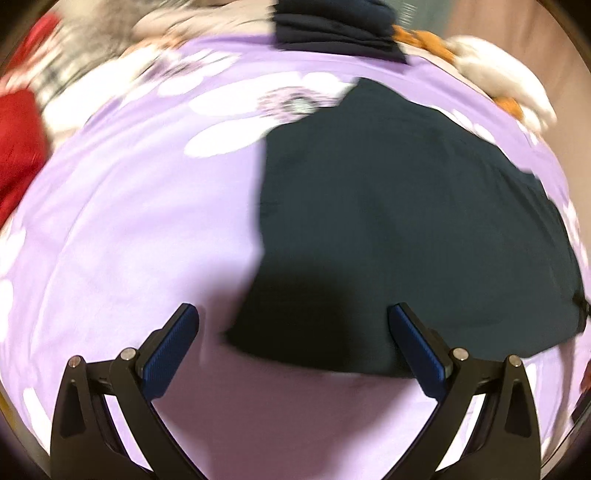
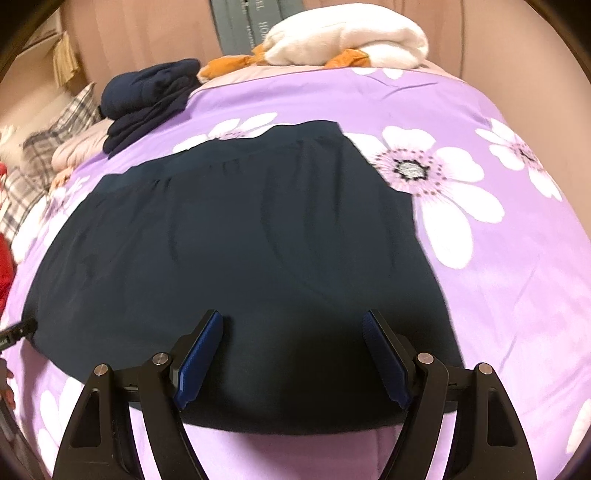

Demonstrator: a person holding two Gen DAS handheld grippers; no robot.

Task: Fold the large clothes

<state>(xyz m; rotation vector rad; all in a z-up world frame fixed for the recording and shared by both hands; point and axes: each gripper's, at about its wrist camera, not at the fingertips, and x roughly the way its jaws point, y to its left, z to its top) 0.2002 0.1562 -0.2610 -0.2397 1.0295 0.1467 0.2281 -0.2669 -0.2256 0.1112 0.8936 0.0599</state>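
In the left wrist view the left gripper (image 1: 293, 314) hangs over the near edge of the bed, its blue-padded fingers (image 1: 170, 354) spread wide with nothing between them. Under the gap lies the near left corner of the dark garment (image 1: 406, 221); the right finger sits over the cloth, the left finger over bare purple floral bedsheet (image 1: 129, 240). Whether the pads touch the fabric cannot be told.

In the right wrist view the right gripper (image 2: 291, 325) also stands wide open and holds nothing, both fingers (image 2: 199, 358) poised above the near part of the dark garment (image 2: 240, 240), just inside its near hem. The tip of the left gripper (image 2: 18, 330) shows at the left edge of this view, at the garment's left border.

The garment is a large, dark navy piece spread flat in the middle of the purple floral bedsheet (image 2: 498, 277), with a gathered band along its far edge and only faint creases across it. White flowers on the sheet surround it on the right and far sides.

Farther off, at the far left, a stack of folded dark navy clothes (image 2: 147, 99) rests at the far edge of the sheet. Left of it lies plaid fabric (image 2: 55, 147), and something red (image 1: 18, 147) sits at the far left. At the far end a white plush toy with orange parts (image 2: 347, 37) lies against the pink wall (image 2: 147, 33).
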